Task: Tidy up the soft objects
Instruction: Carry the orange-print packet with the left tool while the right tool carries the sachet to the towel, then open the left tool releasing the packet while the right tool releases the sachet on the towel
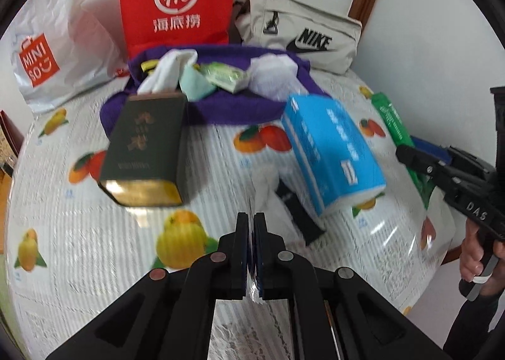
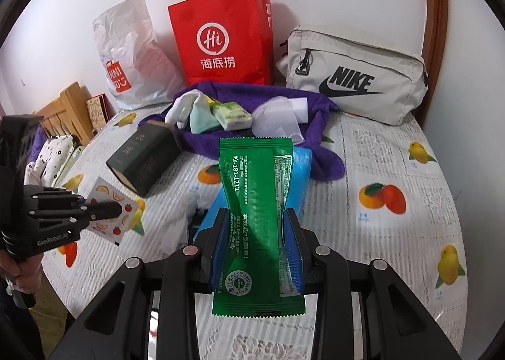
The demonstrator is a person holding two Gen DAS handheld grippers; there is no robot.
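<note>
Green plastic: a wet-wipe packet (image 2: 257,218) sits clamped in the right gripper (image 2: 257,243) fingers above the tabletop (image 2: 394,249). The left gripper (image 2: 118,209) fingers pinch a fruit-print sheet (image 2: 118,199), near the dark box (image 2: 142,158).

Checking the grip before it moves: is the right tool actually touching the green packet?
Touching. The right wrist view shows the green packet squeezed between both blue pads of the right tool, pinched narrow there.

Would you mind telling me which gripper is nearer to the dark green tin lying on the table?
Left. The left gripper, shut on a fruit-print sheet, sits just beside the dark green tin. The right gripper, holding a green packet, is farther off, across the table.
</note>
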